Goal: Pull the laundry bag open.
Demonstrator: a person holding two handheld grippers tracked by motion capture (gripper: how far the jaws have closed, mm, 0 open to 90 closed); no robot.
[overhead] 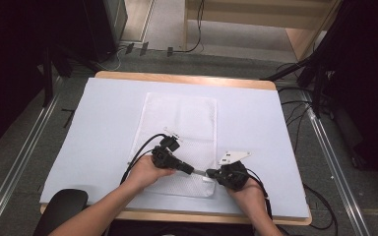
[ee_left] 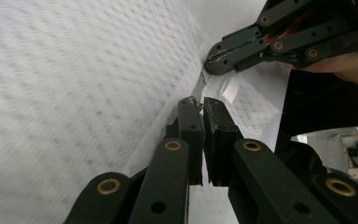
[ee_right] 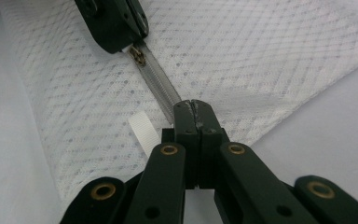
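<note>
While both claws pinch the zipper, a white mesh bag lies flat on the bench.

At the near edge of the mesh bag (overhead: 179, 142), the right claw (ee_right: 192, 106) is pressed together on the end of the zipper tape (ee_right: 161, 86), beside a white fabric tab (ee_right: 143, 130). Just left of it, the left claw (overhead: 199, 172) is clamped on the small metal zipper pull (ee_right: 139, 56). Farther off, the bag stretches away across the pale blue bench (overhead: 103, 128).

Left gripper (overhead: 197, 171) fingers pressed together, right gripper (overhead: 210, 173) fingers clamped tight, tips facing, nearly meeting
</note>
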